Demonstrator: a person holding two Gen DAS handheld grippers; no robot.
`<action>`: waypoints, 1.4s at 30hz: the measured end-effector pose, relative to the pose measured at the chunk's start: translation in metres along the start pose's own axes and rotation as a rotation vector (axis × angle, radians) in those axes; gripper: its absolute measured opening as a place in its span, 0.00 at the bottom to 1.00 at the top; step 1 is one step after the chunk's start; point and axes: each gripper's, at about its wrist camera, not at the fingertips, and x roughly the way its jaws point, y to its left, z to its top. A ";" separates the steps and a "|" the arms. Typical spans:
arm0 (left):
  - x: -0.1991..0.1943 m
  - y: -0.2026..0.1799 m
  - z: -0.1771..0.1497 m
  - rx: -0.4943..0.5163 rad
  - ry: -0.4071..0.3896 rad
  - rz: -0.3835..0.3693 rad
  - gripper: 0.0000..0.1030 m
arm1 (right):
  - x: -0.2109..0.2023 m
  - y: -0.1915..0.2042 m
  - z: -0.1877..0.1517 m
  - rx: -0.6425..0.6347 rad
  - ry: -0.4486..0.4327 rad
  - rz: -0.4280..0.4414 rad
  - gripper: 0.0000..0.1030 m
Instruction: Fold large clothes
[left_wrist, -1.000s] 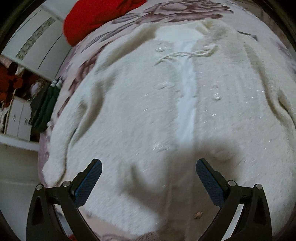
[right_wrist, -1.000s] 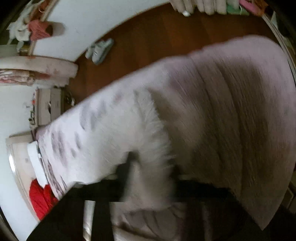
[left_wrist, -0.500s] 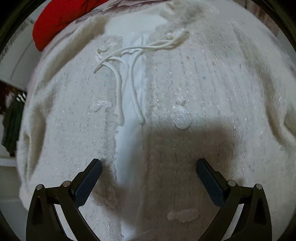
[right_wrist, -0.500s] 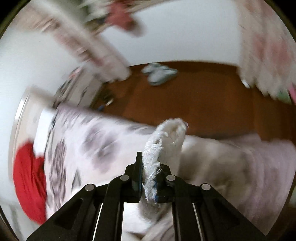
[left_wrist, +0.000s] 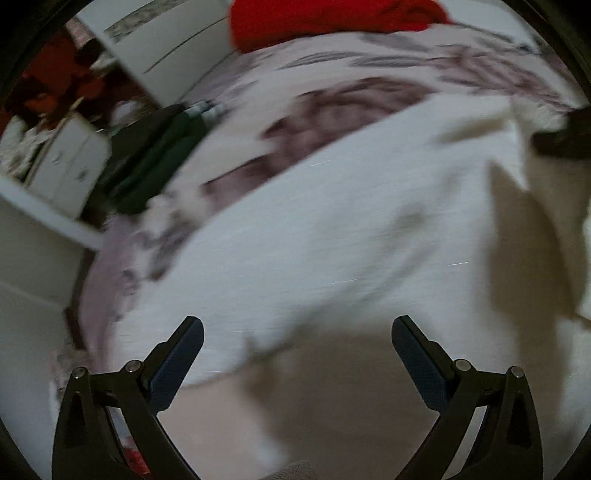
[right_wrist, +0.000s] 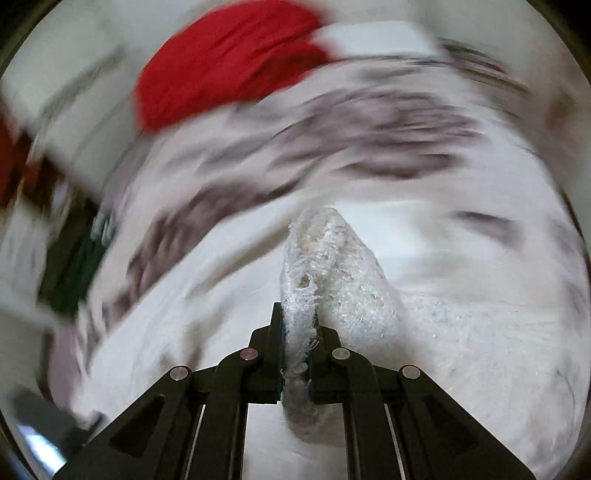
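Note:
A large fluffy white cardigan (left_wrist: 332, 236) lies spread on a bed with a pale floral cover (left_wrist: 332, 107). My left gripper (left_wrist: 297, 343) is open and empty, hovering just above the garment. My right gripper (right_wrist: 298, 332) is shut on a fuzzy white edge of the cardigan (right_wrist: 325, 266), which stands up from between its fingers. In the left wrist view a dark blurred shape at the right edge, above a lifted fold (left_wrist: 546, 229), may be the right gripper. Both views are blurred by motion.
A red garment (left_wrist: 332, 18) lies at the head of the bed, also in the right wrist view (right_wrist: 229, 59). Left of the bed hang dark green clothes (left_wrist: 155, 158), with white drawers (left_wrist: 62, 166) and a white cabinet (left_wrist: 159, 48) behind.
My left gripper pulled back and swung left, off the cardigan's button front toward its plain side. My right gripper swung from facing the floor to facing the bed, still holding the edge.

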 end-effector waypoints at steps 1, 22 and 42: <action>0.009 0.014 -0.003 -0.004 0.018 0.019 1.00 | 0.026 0.031 -0.005 -0.077 0.043 0.003 0.09; 0.068 0.149 -0.084 -0.308 0.325 -0.038 1.00 | -0.011 -0.231 -0.201 0.621 0.316 -0.239 0.40; 0.169 0.265 -0.103 -1.128 0.263 -0.472 0.28 | -0.046 -0.098 -0.246 0.564 0.169 -0.241 0.45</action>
